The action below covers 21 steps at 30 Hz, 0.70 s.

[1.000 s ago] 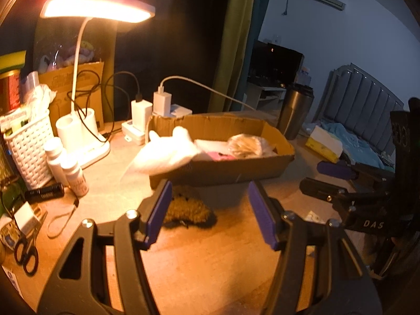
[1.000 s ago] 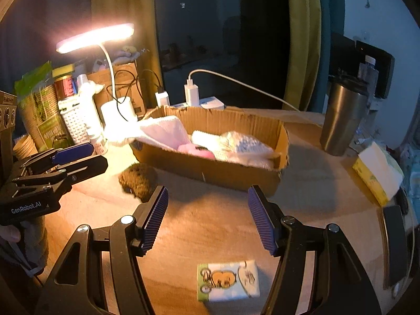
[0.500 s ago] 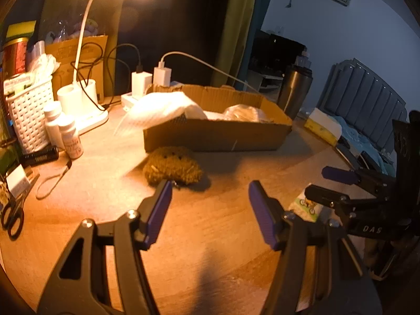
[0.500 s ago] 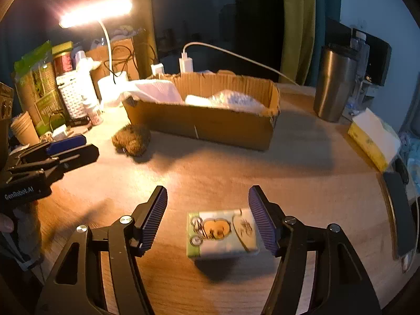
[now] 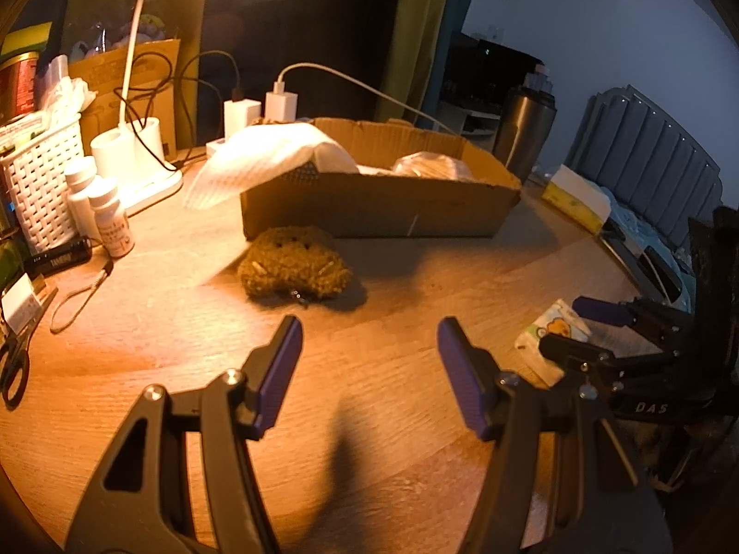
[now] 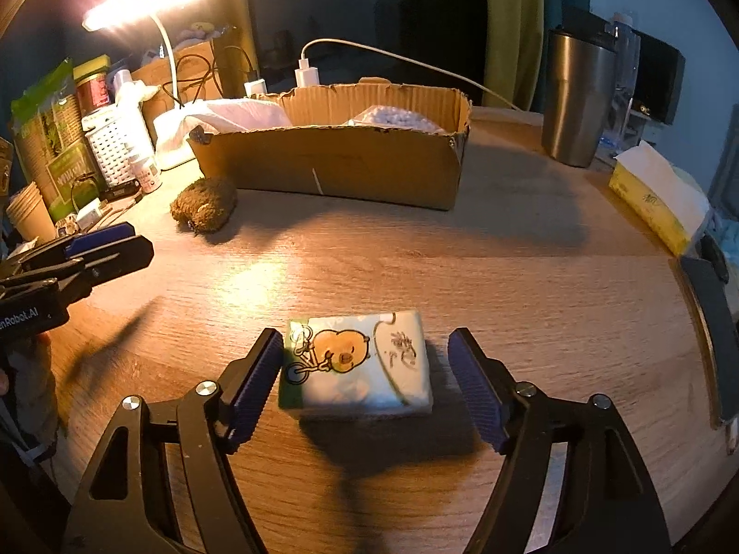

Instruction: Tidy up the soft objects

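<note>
On wood table: tissue pack [image 6: 358, 362], cartoon chick print, between spread, just-widened right hand-held gripper [image 6: 365, 378].

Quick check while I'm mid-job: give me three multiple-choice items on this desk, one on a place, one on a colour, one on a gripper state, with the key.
1. Where is the fuzzy brown plush?
A. inside the cardboard box
B. on the desk in front of the cardboard box
C. in the white basket

2. What colour are the gripper pads?
A. red
B. green
C. blue-purple

3. How does the right gripper stand at the tissue pack?
A. open around it
C. clamped and lifting it
B. shut beside it

Key: 1 B, it lies against the box's front wall; 2 C, both wrist views show it; 3 A, the jaws have just been opening and a gap remains on the right.
</note>
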Motion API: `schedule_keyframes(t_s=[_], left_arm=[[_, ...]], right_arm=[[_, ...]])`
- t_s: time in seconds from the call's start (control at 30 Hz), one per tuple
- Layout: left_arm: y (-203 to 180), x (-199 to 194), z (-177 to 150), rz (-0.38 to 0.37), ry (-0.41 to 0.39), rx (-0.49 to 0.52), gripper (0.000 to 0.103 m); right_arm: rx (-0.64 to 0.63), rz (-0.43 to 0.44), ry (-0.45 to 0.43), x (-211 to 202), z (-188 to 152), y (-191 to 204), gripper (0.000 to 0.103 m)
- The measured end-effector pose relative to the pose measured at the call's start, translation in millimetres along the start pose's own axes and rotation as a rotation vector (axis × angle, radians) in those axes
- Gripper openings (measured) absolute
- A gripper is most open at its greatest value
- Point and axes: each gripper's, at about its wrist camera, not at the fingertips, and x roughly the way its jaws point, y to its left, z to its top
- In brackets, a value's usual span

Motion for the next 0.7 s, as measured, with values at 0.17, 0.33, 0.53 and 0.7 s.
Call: schedule_keyframes(t_s=[0.17, 0.33, 0.53, 0.7], left_arm=[[1.2, 11.2, 2.0, 0.029, 0.032, -0.008, 0.062], [8.5, 21.7, 8.3, 0.069, 0.053, -0.044, 0.062], [11.7, 34.7, 20.1, 0.126, 0.07, -0.043, 0.062], [14.2, 45.1, 33.0, 0.171, 0.072, -0.03, 0.062]], right_arm=[[-0.006, 0.033, 0.008, 4.8, 2.1, -0.2, 0.078], [-0.034, 0.063, 0.04, 11.2, 2.7, 4.2, 0.077], [-0.045, 0.091, 0.058, 16.6, 2.8, 4.7, 0.072], [-0.024, 0.104, 0.05, 18.6, 6.3, -3.9, 0.071]])
